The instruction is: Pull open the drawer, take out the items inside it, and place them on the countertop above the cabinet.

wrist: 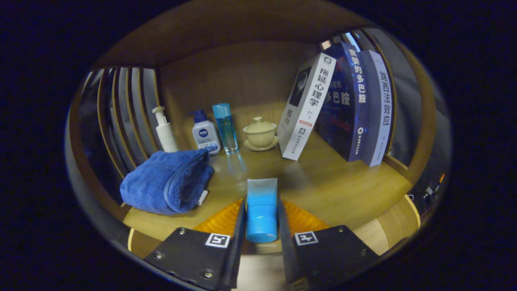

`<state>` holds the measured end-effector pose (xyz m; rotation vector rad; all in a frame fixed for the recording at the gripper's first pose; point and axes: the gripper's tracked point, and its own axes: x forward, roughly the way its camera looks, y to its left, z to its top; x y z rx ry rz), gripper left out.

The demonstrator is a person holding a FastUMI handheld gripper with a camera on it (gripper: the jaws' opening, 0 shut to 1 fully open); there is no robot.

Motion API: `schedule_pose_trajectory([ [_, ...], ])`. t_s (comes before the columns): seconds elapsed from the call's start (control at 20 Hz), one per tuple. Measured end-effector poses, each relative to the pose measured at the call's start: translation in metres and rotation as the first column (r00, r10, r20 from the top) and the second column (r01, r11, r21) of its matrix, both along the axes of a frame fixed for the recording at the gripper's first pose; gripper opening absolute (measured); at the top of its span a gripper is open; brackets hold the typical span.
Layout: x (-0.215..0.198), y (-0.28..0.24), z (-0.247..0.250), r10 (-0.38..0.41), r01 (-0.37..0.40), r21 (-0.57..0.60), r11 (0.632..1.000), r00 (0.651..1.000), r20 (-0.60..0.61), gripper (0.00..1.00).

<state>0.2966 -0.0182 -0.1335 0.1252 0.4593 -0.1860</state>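
Blue tube point(261, 210): gripped between closed fingers point(282, 220), above tabletop point(323, 186); release pending. Folded towel point(167, 182) already placed. Drawer contents unseen.

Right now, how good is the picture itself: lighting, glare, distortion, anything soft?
Gripper view: dim, warm light; the fisheye bows the books and side slats outward. The wooden countertop carries a faint sheen and a reflection below the clear blue bottle. The blue tube, clamped in the gripper, is sharp; the blue towel is slightly soft.
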Motion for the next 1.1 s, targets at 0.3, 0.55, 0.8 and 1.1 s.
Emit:
schedule_pose_trajectory([
  [0.3,-0.037,0.015,0.036,0.023,-0.024,0.008,1.000,0.999,0.049,0.74],
  [0.55,-0.088,0.036,0.061,0.101,-0.095,-0.064,0.993,0.991,0.088,1.00],
  [0.8,-0.139,0.056,0.091,0.134,-0.121,-0.092,0.988,0.980,0.149,1.00],
  [1.1,-0.202,0.070,0.127,0.128,-0.107,-0.098,0.989,0.961,0.244,1.00],
])
